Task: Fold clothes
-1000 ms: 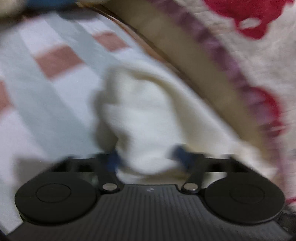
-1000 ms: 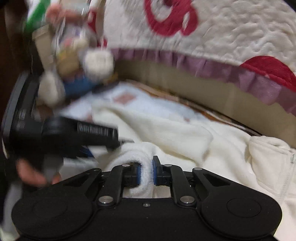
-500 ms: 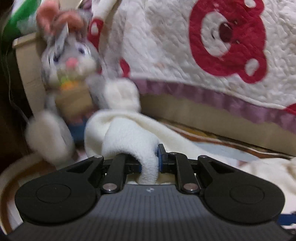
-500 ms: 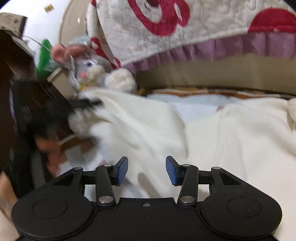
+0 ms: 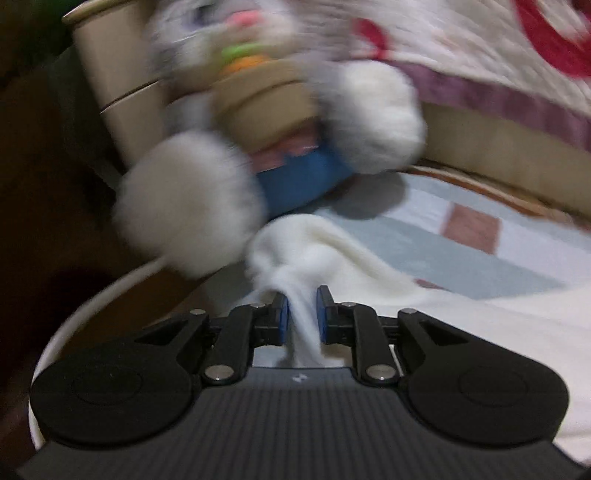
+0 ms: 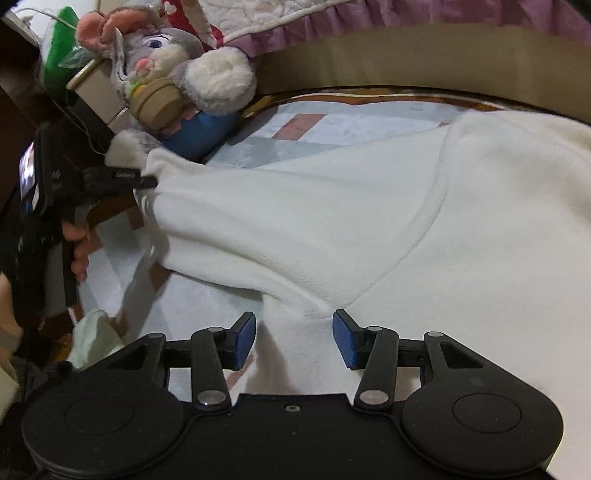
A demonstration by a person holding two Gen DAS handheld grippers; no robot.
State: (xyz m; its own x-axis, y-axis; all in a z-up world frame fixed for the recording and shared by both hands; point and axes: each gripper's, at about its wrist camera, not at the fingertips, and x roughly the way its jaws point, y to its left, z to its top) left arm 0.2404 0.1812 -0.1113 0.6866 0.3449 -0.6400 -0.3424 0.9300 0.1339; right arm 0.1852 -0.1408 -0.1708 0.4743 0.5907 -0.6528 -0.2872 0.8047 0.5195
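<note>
A cream-white fleece garment point(image 6: 388, 221) lies spread on the checked bed sheet point(image 6: 314, 136). Its sleeve point(image 6: 240, 214) stretches out to the left. My left gripper point(image 6: 146, 181) holds the sleeve's end close to the plush rabbit. In the left wrist view a strip of the cuff point(image 5: 306, 258) runs between the blue pads of the left gripper point(image 5: 302, 299), whose jaws are opening. My right gripper point(image 6: 293, 325) hovers over the armpit seam. Its jaws are opening wide, the fleece lies beneath them, and the pads press on nothing.
A grey plush rabbit point(image 6: 166, 74) leans at the bed's head corner against a beige cabinet point(image 5: 110, 74). A red-and-white quilt point(image 6: 295, 14) hangs along the far side. A person's hand point(image 6: 79, 243) holds the left gripper's handle. A pale green cloth point(image 6: 94, 339) lies at the lower left.
The right gripper let go of the fleece fold, opened wide and sank toward the garment. The left gripper carried the sleeve end leftward to the rabbit, pulling the sleeve out straight.
</note>
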